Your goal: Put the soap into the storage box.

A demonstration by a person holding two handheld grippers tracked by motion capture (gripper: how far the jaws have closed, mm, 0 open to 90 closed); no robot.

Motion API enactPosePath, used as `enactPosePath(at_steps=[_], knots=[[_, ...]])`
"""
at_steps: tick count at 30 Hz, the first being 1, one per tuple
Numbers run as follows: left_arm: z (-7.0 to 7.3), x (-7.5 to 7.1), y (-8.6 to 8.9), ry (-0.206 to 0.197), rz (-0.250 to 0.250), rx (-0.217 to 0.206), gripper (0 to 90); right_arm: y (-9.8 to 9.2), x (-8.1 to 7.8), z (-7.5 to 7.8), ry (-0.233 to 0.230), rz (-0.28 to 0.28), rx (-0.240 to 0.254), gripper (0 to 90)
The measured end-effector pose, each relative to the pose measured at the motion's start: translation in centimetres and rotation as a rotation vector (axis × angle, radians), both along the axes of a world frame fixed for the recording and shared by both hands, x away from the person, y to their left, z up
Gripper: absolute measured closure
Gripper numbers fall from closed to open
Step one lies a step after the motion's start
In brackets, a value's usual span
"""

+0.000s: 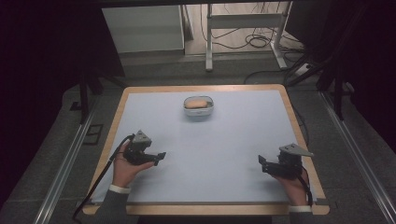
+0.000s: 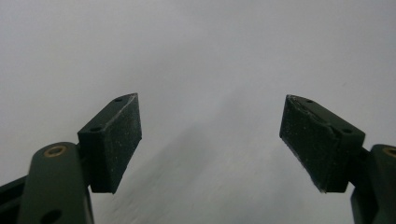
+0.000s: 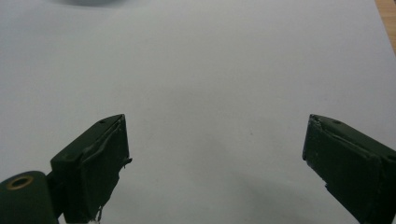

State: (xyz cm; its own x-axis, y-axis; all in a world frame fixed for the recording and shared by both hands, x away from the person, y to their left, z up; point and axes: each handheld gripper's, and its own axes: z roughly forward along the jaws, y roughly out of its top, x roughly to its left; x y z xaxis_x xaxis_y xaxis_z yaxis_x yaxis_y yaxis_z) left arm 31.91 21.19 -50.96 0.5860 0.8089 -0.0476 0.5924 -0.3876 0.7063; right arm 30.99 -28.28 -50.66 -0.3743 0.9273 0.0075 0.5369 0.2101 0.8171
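We see a small white container (image 1: pixel 199 106) with something orange-tan inside, sitting on the white sheet (image 1: pixel 210 149) near the middle of the table's far edge, well apart from both grippers. The left gripper (image 1: pixel 161 157) sits near the table's left edge toward the near side, held in the left hand (image 1: pixel 125 165), pointing inward across the sheet. Its jaws stand wide apart with nothing between them; in the left gripper view the pads (image 2: pixel 116 140) frame bare sheet. The right gripper (image 1: pixel 261 163) sits near the right edge, in the right hand (image 1: pixel 294 184), pointing inward toward the left one. Its jaws are also spread wide and hold nothing; the pads (image 3: pixel 100 168) touch nothing we can make out. The right gripper view adds a sliver of the wooden table edge (image 3: pixel 386 18) at its top right corner and a grey blurred shape at its top edge, too cut off to name. The high view adds the floor beyond, with a white frame (image 1: pixel 243 28) and cables.
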Motion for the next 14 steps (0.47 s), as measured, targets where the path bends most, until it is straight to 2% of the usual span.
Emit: enactPosePath(at_steps=[1, 2, 8, 14], knots=[[-0.21, -0.22, 0.33, 0.004, 0.015, -0.022, 21.1, -0.02, 0.06, -0.03, -0.001, 0.002, -0.002, 7.0], [-0.27, -0.25, 0.48, 0.008, 0.016, -0.026, 21.1, -0.01, 0.08, -0.07, -0.002, 0.001, -0.001, 7.0], [-0.16, -0.17, 0.96, 0.0, 0.022, -0.014, 21.1, 0.12, 0.23, -0.43, 0.006, 0.011, -0.005, 7.0], [-0.38, -0.03, 0.8, 0.014, 0.003, -0.03, 20.7, 0.63, 0.16, -0.1, -0.026, 0.035, 0.001, 7.0]])
